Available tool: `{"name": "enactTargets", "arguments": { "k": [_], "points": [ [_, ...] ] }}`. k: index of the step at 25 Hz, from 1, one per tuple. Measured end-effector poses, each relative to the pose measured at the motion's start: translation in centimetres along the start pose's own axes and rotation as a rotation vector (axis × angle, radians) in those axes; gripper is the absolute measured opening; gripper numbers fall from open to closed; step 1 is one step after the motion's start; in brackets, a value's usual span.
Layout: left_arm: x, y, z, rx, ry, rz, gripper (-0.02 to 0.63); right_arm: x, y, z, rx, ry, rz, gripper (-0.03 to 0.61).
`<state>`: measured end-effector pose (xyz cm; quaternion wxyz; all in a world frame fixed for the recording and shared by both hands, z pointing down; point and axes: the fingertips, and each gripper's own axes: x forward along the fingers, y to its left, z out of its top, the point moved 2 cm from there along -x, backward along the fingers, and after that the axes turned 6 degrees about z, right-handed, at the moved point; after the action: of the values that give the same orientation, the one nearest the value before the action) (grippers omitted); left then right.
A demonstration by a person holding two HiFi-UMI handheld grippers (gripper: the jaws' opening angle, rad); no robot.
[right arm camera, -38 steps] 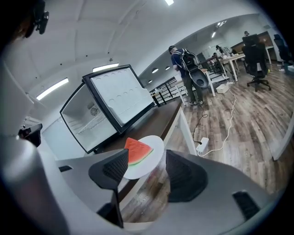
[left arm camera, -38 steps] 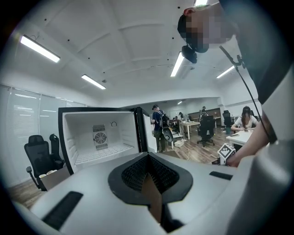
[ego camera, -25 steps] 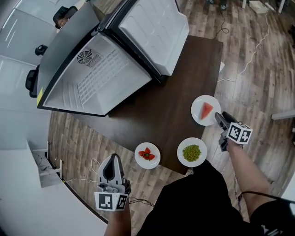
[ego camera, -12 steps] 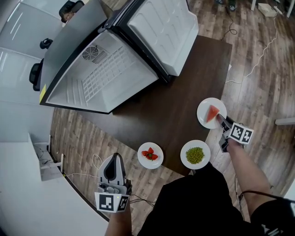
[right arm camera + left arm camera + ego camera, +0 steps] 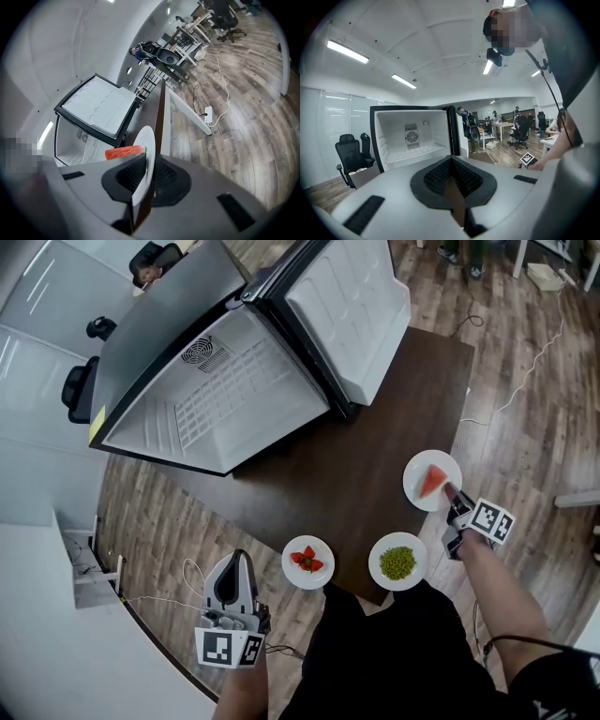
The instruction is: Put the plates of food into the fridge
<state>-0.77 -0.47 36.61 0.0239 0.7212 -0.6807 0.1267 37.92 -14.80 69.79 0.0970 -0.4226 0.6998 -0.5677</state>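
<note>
right gripper (image 5: pixel 145 166): jaws just closing, pinching rim of white round plate (image 5: pixel 146 139) | red watermelon wedge (image 5: pixel 123 152) on plate | dark brown desk (image 5: pixel 161 112) edge behind | white open fridge (image 5: pixel 97 110) beyond

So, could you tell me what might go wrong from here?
1. The right gripper has just closed its jaws on only the near rim of the watermelon plate. Lifted from one side it may tip, and the loose watermelon slice could slide off.
2. The pea plate sits close beside that arm at the edge of the table. A swing toward the fridge could knock it.
</note>
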Motion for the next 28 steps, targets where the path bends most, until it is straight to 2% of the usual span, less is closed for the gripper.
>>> {"name": "enactTargets", "arguments": {
  "k": [7, 11, 14, 21, 28],
  "points": [
    [0.2, 1.8, 0.1, -0.023, -0.044, -0.033, 0.005, -0.5, 1.4, 0.3, 0.058, -0.070, 0.000, 0.025],
    [0.1, 2.9, 0.2, -0.032, -0.052, -0.043, 0.005, -1.4, 1.5, 0.2, 0.024, -0.082, -0.047, 0.025],
    [0.1, 3.5, 0.7, -0.021, -0.072, -0.059, 0.005, -1.8, 1.7, -0.3, 0.047, -0.101, -0.048, 0.025],
    [-0.1, 5.6, 0.5, -0.038, -0.096, -0.066, 0.005, -1.8, 3.9, -1.1, 0.127, -0.159, 0.031, 0.025],
    [-0.3, 8.6, 0.9, -0.032, -0.141, -0.087, 0.005, -0.4, 9.4, -2.1, 0.179, -0.198, 0.132, 0.025]
  ]
}}
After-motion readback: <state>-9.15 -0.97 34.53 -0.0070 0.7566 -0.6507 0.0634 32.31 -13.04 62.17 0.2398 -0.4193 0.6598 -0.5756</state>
